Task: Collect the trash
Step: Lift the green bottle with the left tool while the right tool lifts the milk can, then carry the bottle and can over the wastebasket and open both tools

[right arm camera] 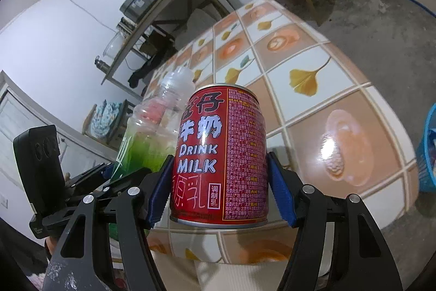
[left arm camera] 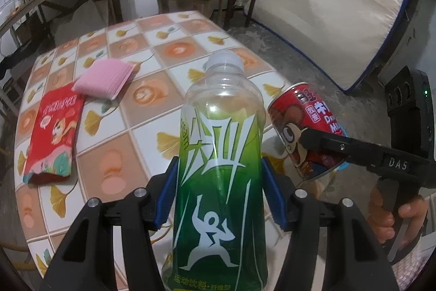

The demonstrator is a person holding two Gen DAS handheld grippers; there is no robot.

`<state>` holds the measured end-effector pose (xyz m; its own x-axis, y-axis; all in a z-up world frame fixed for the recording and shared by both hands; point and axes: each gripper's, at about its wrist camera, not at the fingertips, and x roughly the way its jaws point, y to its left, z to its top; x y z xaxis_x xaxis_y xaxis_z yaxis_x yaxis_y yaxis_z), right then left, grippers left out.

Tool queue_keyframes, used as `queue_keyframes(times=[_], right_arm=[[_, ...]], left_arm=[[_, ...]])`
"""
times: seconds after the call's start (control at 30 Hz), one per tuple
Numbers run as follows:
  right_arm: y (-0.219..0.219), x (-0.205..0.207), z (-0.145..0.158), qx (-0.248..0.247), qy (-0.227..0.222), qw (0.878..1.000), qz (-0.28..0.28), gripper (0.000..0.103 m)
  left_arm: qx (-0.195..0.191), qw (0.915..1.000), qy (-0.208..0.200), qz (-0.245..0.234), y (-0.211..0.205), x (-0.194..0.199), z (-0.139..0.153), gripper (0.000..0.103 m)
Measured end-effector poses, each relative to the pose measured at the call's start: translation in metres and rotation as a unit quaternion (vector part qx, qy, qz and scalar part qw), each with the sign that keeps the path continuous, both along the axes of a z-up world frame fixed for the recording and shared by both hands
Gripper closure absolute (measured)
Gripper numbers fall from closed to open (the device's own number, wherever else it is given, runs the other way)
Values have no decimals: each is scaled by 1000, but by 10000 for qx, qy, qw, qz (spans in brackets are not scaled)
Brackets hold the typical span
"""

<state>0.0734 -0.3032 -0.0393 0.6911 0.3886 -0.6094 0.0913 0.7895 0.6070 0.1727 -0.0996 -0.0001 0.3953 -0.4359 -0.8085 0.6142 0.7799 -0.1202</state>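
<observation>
Both pieces of trash in my grip, up off the surface (left arm camera: 152, 111).
My left hand-held gripper (left arm camera: 220, 198) clamps the green bottle (left arm camera: 220, 182); my right hand-held gripper (right arm camera: 222, 179) pinches the red can (right arm camera: 220, 160) just beside it.

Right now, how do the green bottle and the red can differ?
The green bottle is tall, see-through plastic with a pale cap; the red can is short, opaque metal. The bottle sits in the left hand-held gripper, the can in the right hand-held gripper. Both are drink containers clamped between blue pads, lifted off the tiled table.
</observation>
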Motion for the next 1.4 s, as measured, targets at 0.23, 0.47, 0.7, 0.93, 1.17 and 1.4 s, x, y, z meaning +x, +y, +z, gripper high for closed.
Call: queue_keyframes(times=[0.23, 0.47, 0.7, 0.93, 1.17, 1.4], right_arm=[[-27, -24, 9, 83, -186, 9994, -265, 41], [-68, -55, 19, 155, -358, 9968, -699, 41], [-137, -103, 18, 150, -328, 9875, -1533, 41], [-211, -166, -8, 75, 63, 9650, -2621, 41], [-277, -203, -72, 354, 871, 9337, -3456, 41], [-319, -187, -121, 711, 1254, 9179, -3696, 40]], left_arm=[[-104, 9996, -49, -265, -32, -8, 10, 46], [-217, 9973, -51, -700, -86, -20, 16, 46], [-456, 9901, 243, -1308, -169, -26, 10, 46], [-260, 9751, 956, -1984, -280, -38, -28, 46], [451, 9610, 1365, -2363, -383, -59, -97, 46], [819, 9528, 2058, -2078, -454, -50, -167, 46]])
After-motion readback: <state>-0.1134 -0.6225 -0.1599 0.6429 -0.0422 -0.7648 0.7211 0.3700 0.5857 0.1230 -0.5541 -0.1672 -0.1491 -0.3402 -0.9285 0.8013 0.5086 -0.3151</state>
